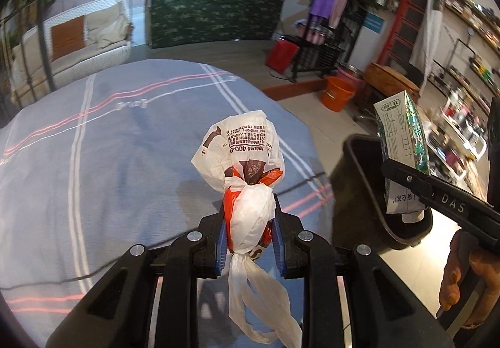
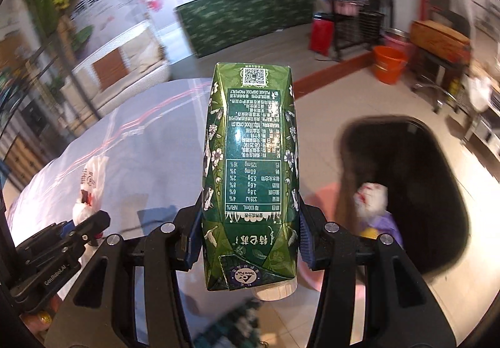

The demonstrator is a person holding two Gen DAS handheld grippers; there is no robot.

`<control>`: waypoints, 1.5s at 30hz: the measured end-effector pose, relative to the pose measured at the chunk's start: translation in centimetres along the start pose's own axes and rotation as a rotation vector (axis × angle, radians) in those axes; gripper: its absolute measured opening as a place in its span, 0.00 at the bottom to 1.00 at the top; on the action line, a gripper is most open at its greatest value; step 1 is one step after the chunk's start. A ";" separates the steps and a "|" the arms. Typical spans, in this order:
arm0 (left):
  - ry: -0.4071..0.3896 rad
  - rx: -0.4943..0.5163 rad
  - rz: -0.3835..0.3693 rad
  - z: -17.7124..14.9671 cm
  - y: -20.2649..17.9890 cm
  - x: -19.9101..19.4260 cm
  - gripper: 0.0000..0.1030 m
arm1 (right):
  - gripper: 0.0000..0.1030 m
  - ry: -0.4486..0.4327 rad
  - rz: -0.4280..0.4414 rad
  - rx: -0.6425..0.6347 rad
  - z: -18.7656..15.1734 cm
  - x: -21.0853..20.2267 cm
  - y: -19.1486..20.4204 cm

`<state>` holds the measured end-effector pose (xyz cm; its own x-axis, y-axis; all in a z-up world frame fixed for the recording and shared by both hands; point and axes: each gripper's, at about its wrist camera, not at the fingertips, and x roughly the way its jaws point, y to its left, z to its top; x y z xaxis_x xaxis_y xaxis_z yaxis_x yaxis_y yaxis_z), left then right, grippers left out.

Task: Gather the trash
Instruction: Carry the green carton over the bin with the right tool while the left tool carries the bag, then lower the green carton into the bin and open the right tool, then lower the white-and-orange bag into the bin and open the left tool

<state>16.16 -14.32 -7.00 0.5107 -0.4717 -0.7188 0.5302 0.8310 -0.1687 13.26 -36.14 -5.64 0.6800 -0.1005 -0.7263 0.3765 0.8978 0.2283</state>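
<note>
My left gripper [image 1: 250,229] is shut on a knotted white and orange plastic bag [image 1: 247,160], held above the blue-grey tablecloth [image 1: 109,145]. My right gripper [image 2: 250,241] is shut on a green milk carton [image 2: 250,166], held upside down near the table's right edge. The carton also shows in the left wrist view [image 1: 401,141], over the black trash bin [image 1: 362,179]. In the right wrist view the bin [image 2: 415,179] stands to the right on the floor, with crumpled white and purple trash [image 2: 372,201] inside. The left gripper and its bag [image 2: 89,188] show at lower left.
An orange bucket [image 2: 389,63] and a wooden stool [image 2: 437,35] stand on the tiled floor beyond the bin. A green-covered counter [image 1: 215,17] and a white sofa [image 1: 84,35] are at the back. Shelves [image 1: 468,45] line the right wall.
</note>
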 end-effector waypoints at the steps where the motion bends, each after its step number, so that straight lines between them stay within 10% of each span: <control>1: 0.004 0.013 -0.013 0.0 -0.7 0.2 0.23 | 0.48 -0.003 -0.019 0.018 -0.3 -0.4 -1.3; 18: 0.083 0.236 -0.174 -1.2 -11.8 4.4 0.23 | 0.48 0.037 -0.228 0.225 -2.4 -1.1 -16.2; 36: 0.143 0.303 -0.195 -1.7 -15.5 6.6 0.23 | 0.48 0.317 -0.313 0.187 -2.9 9.0 -18.9; 45: 0.166 0.335 -0.201 -1.6 -16.3 7.5 0.23 | 0.56 0.293 -0.320 0.208 -3.3 8.4 -19.0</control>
<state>10.24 -30.96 -10.68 0.2729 -0.5380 -0.7975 0.8127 0.5725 -0.1081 9.70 -52.63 -18.25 0.3146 -0.2062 -0.9266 0.6762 0.7338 0.0663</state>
